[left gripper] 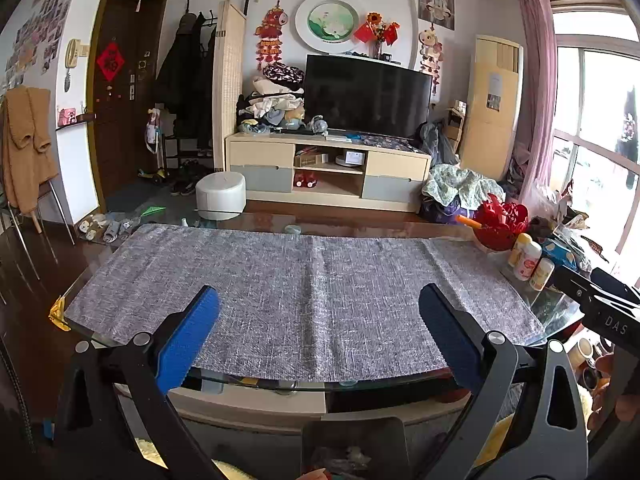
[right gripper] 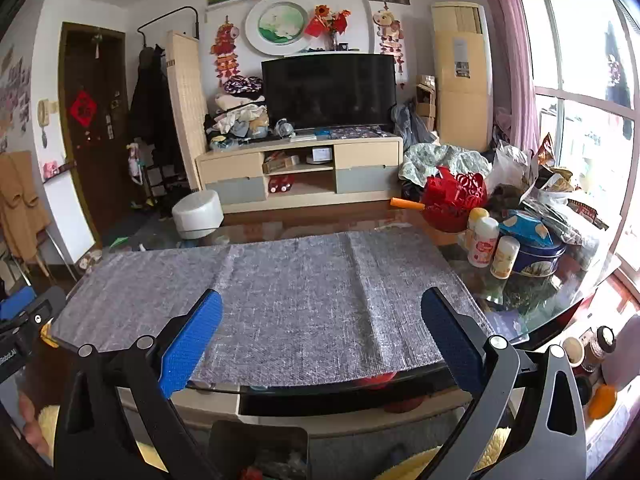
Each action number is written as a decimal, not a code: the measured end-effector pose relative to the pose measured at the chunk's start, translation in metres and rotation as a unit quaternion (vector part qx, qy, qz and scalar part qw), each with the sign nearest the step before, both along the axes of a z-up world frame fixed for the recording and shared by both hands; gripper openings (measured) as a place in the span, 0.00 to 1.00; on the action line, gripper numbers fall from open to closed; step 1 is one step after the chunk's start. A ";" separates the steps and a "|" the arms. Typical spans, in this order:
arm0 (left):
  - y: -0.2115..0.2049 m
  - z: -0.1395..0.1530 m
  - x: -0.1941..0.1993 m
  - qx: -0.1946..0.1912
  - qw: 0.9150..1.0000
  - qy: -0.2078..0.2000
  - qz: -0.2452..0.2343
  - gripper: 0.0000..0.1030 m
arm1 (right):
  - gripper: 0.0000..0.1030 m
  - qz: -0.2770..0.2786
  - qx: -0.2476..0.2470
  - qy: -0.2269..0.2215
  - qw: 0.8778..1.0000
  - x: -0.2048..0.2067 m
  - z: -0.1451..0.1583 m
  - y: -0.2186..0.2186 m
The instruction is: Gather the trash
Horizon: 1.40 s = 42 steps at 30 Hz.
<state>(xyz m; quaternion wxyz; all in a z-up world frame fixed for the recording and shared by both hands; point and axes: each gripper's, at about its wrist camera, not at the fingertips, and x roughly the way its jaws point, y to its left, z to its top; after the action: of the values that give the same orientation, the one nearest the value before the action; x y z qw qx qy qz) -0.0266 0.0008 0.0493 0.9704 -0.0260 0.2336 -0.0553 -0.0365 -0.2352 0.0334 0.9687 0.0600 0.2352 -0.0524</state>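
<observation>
While both tongs, left (left gripper: 319, 332) and right (right gripper: 321, 334), gape wide and empty above the grey woven cloth (left gripper: 304, 288) on the glass bench (left gripper: 560, 308), we see no trash ahead; we judge collecting nearly done, with checking the small dark bin (right gripper: 260, 448) beneath them next.

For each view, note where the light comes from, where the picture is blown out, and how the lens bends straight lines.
Left wrist view: daylight enters at the right, and the window is washed out to white; the door bows with the fisheye lens. Right wrist view: the window is again overexposed, the glass table edge reflects it, and the corners darken.
</observation>
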 end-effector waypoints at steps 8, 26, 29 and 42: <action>0.000 0.000 0.000 0.000 1.000 0.000 0.000 0.92 | 0.97 0.000 0.000 0.000 1.000 0.000 0.001 0.001; 0.000 0.001 -0.003 -0.001 1.000 -0.003 0.004 0.92 | 0.97 0.005 0.001 0.004 1.000 0.004 0.003 -0.001; 0.000 0.001 -0.002 -0.001 1.000 -0.003 0.004 0.92 | 0.97 0.007 0.001 0.006 1.000 0.004 0.003 0.000; 0.001 0.001 -0.002 0.001 1.000 0.000 0.005 0.92 | 0.97 0.003 0.000 0.009 1.000 0.004 -0.001 -0.001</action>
<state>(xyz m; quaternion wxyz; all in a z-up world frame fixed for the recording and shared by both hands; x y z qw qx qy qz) -0.0288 0.0016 0.0504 0.9708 -0.0264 0.2331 -0.0507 -0.0323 -0.2359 0.0326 0.9666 0.0587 0.2442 -0.0501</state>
